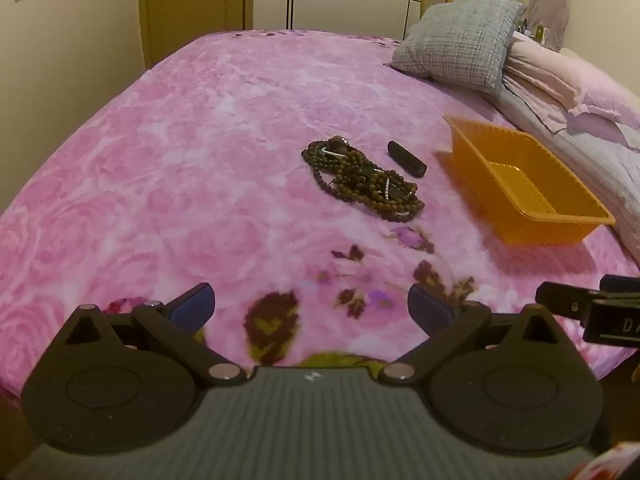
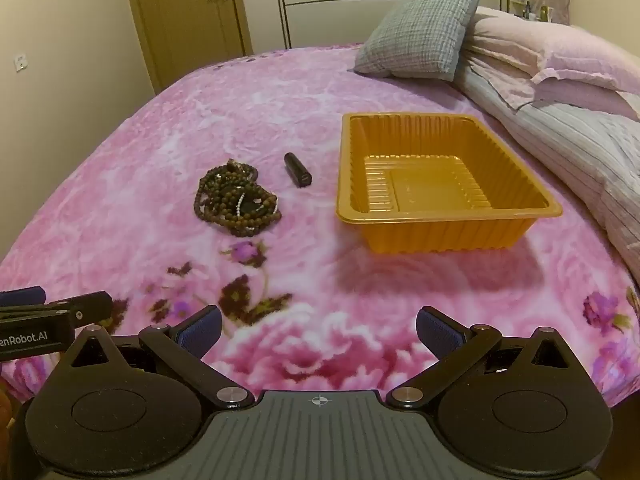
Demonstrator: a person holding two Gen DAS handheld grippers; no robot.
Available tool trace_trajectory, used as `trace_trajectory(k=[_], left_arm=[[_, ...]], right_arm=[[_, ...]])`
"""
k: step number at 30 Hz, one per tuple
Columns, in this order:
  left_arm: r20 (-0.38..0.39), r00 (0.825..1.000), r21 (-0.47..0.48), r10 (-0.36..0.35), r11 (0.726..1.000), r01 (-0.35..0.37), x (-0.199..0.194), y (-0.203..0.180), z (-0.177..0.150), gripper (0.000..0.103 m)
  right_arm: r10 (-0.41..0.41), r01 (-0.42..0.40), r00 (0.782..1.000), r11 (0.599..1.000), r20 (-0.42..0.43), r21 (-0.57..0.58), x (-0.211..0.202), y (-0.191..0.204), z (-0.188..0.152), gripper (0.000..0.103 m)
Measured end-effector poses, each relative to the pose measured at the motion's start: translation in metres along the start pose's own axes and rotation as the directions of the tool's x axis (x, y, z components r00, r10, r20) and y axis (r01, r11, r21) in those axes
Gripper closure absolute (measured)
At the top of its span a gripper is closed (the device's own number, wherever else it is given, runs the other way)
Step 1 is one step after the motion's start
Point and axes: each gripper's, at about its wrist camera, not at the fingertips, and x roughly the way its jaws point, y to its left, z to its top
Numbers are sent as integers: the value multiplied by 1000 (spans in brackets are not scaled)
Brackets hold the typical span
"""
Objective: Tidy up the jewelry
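While the left wrist camera looks down over the near edge of the bed, the left gripper (image 1: 311,307) hangs above the pink floral blanket (image 1: 180,168) with its blue-padded fingers (image 1: 192,306) spread wide and nothing between them. Toward the middle of the bed lies a tangled heap of brown bead necklaces (image 1: 360,178), with a few pale beads showing among them. Just beside the heap, on the side toward the pillows, rests a small dark cylinder (image 1: 407,158), apart from the beads. Farther toward the head of the bed stands an orange plastic tray (image 1: 532,224), empty, near the striped bedding. A grey checked pillow (image 1: 460,42) leans at the far head corner. Part of the right gripper shows at the view's right edge.

From the right wrist camera, the right gripper (image 2: 319,330) likewise hovers over the near edge, fingers (image 2: 434,330) wide apart and empty. Here the orange tray (image 2: 448,232) sits straight ahead, the dark cylinder (image 2: 298,170) between it and the bead necklaces (image 2: 236,200). All three rest on the blanket (image 2: 120,180), none touching. The grey pillow (image 2: 420,28) stands beyond the tray.
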Motion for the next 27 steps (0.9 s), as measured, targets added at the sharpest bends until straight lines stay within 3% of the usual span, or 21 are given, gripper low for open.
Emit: trace_trajectory(k=[5, 10, 27], left_arm=[[22, 999, -32, -31, 999, 32, -1, 12, -6, 1], [14, 1000, -15, 0, 1000, 0, 0, 1, -3, 2], [21, 1000, -7, 3, 1000, -3, -3, -2, -2, 2]], right_arm=[[-2, 2, 1000, 1000, -2, -4, 0, 0, 0, 0], [-10, 10, 1000, 1000, 3, -3, 1, -1, -1, 0], [-15, 15, 1000, 1000, 10, 1, -3, -2, 0, 0]])
